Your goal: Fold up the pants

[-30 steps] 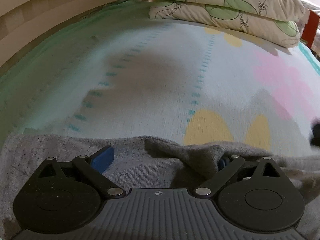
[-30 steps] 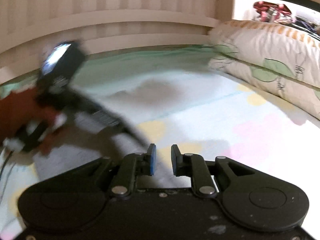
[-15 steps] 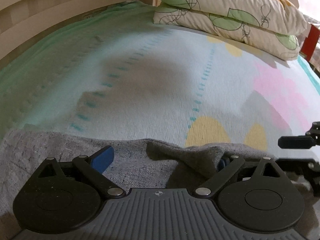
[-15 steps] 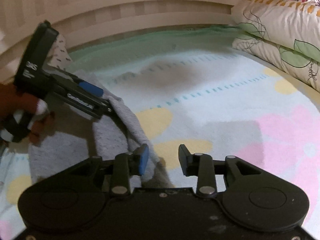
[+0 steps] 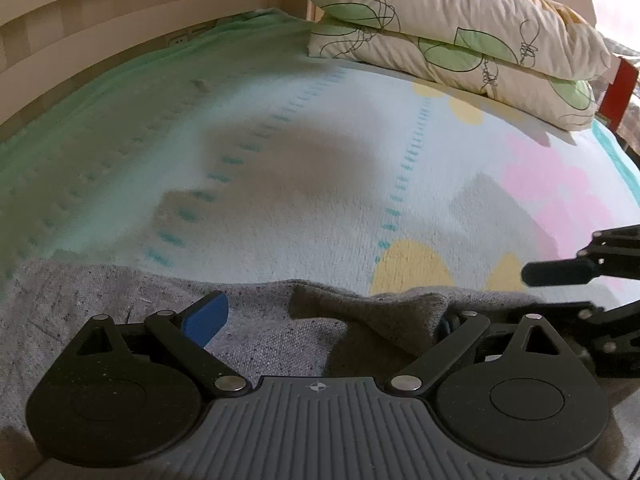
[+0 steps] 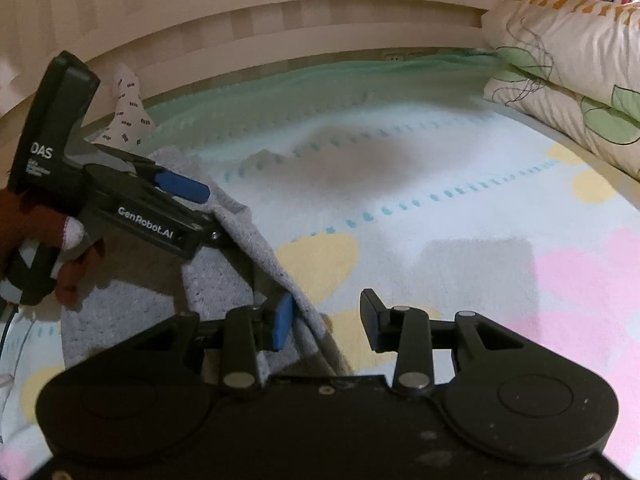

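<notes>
The grey pants [image 5: 276,336] lie on the bed [image 5: 320,184], on a pastel sheet [image 6: 440,216] with yellow and pink shapes. Their upper edge is rumpled into a raised fold.

The left hand-held gripper [image 5: 332,316] sits low over the pants with its jaws spread wide. One blue pad [image 5: 206,316] shows on top of the cloth, while the other finger is mostly buried in the fold (the cloth drapes between the two, not pinched). In the right wrist view this left hand-held gripper [image 6: 224,216] reaches in from the left, the pants' edge lifted along it.

The right hand-held gripper [image 6: 328,320] is open too. Its left pad [image 6: 282,320] touches the lifted edge of the pants [image 6: 248,240]; its other finger hangs over bare sheet.

Two stacked pillows [image 5: 460,48] rest at the bed's far end, beside a slatted rail [image 6: 260,28].
</notes>
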Demonstrator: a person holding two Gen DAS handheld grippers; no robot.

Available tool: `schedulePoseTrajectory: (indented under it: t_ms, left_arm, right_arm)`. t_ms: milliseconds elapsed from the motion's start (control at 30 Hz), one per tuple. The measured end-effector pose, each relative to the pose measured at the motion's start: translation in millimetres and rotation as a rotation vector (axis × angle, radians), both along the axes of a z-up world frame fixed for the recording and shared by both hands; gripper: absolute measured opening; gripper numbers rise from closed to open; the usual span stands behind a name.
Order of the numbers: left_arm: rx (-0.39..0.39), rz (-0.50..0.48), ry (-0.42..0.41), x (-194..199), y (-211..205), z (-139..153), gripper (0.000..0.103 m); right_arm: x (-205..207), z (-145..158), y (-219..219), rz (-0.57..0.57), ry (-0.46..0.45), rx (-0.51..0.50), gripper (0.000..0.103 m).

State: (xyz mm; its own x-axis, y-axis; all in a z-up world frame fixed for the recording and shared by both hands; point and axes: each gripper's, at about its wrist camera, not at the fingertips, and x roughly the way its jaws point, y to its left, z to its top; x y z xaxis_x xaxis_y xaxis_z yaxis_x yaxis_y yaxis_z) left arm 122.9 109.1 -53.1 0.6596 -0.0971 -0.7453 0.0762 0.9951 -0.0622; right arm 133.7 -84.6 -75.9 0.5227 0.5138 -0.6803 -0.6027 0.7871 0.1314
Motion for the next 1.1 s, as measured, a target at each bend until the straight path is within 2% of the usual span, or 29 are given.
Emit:
schedulePoseTrajectory:
  t_ms: [33,67,100,133,233,267,333,400,467,500,567,633,700,800,900,1000,1100]
  left_arm:
    - [-0.002,-0.001,0.003,1,0,0,0.098]
    - [-0.002,-0.005,0.007,1,1,-1,0.098]
    - [-0.001,-0.012,0.014,2,0,-1,0.098]
    - [-0.002,-0.017,0.021,3,0,-2,0.098]
    - [-0.012,-0.015,0.034,10,0,-2,0.098]
    - [-0.016,-0.01,0.044,15,0,-2,0.098]
    - [-0.025,-0.013,0.091,26,-3,-6,0.097]
    - [-0.026,-0.037,0.137,37,-8,-11,0.097]
    - [-0.027,-0.045,0.152,39,-11,-11,0.097]
    - [-0.03,-0.05,0.148,40,-11,-7,0.097]
    - [-0.034,-0.057,0.133,42,-8,2,0.097]
    - [-0.029,-0.069,0.131,46,-7,9,0.097]
    - [-0.023,-0.082,0.14,52,-9,12,0.097]
    - [-0.024,-0.093,0.165,61,-15,12,0.097]
    - [-0.02,-0.096,0.222,73,-19,4,0.097]
    - [-0.014,-0.088,0.232,79,-18,2,0.097]
    - [-0.025,-0.075,0.19,72,-16,8,0.097]
  right_arm:
    - [1,-1,1,0.004,0.011,-0.007,0.034]
    - [3,-2,2,0.021,0.039,-0.007,0.007]
    - [4,-4,2,0.047,0.078,-0.007,0.004]
    - [4,-4,4,0.068,0.096,-0.024,0.002]
    - [-1,13,16,0.09,-0.053,-0.176,0.002]
    - [1,18,19,0.087,-0.076,-0.19,0.002]
    - [5,13,30,0.109,-0.131,-0.283,0.002]
    - [9,-6,40,0.141,-0.119,-0.362,0.002]
    - [16,-24,41,0.118,-0.073,-0.383,0.005]
    - [18,-24,34,0.086,-0.078,-0.336,0.006]
    - [24,-11,9,-0.042,-0.033,-0.198,0.019]
    - [22,6,-29,-0.197,-0.038,-0.063,0.021]
    - [12,18,-68,-0.34,-0.039,0.014,0.023]
    - [-19,31,-111,-0.473,-0.068,0.01,0.024]
    - [-60,41,-136,-0.553,-0.089,0.008,0.024]
    - [-99,46,-143,-0.551,-0.103,0.027,0.024]
    - [-110,35,-129,-0.503,-0.099,-0.049,0.024]
